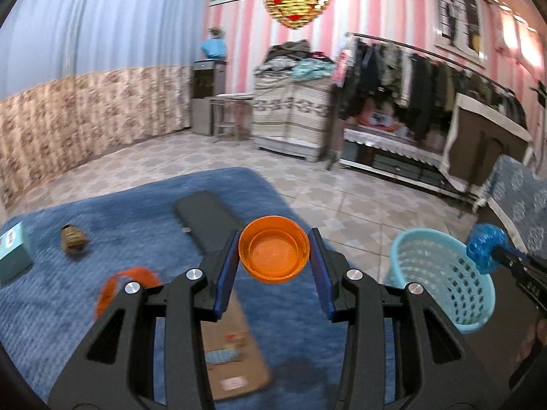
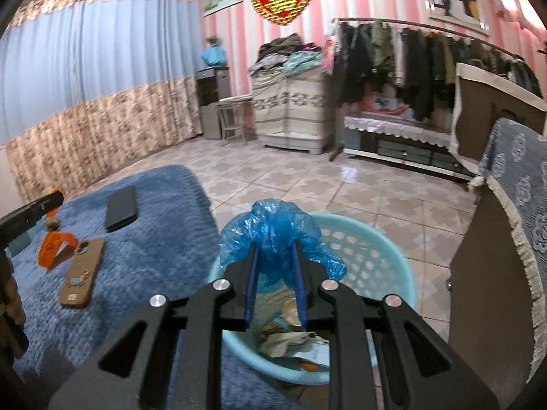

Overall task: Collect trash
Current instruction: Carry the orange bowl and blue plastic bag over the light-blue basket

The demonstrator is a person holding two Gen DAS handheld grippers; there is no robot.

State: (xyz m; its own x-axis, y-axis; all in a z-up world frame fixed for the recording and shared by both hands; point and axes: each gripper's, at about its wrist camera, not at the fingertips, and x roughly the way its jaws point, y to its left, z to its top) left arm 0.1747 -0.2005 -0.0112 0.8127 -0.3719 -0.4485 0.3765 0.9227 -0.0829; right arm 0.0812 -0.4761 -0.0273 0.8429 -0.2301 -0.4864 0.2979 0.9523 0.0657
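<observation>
My left gripper (image 1: 274, 254) is shut on an orange plastic cap (image 1: 274, 253) and holds it above the blue blanket (image 1: 102, 307). My right gripper (image 2: 275, 266) is shut on a crumpled blue plastic bag (image 2: 273, 229) and holds it over the light blue basket (image 2: 376, 256), which has paper scraps inside. In the left wrist view the basket (image 1: 441, 270) stands at the right with the bag (image 1: 485, 246) above its rim. An orange scrap (image 1: 130, 280) and a brown crumpled wad (image 1: 72, 238) lie on the blanket.
On the blanket lie a black phone (image 1: 208, 218), a brown phone case (image 2: 82, 271) and a teal box (image 1: 13, 256). A tiled floor (image 2: 307, 177) lies beyond, with a clothes rack (image 2: 410, 54) and a cabinet (image 2: 290, 109) at the far wall. A wooden panel (image 2: 485, 300) stands at right.
</observation>
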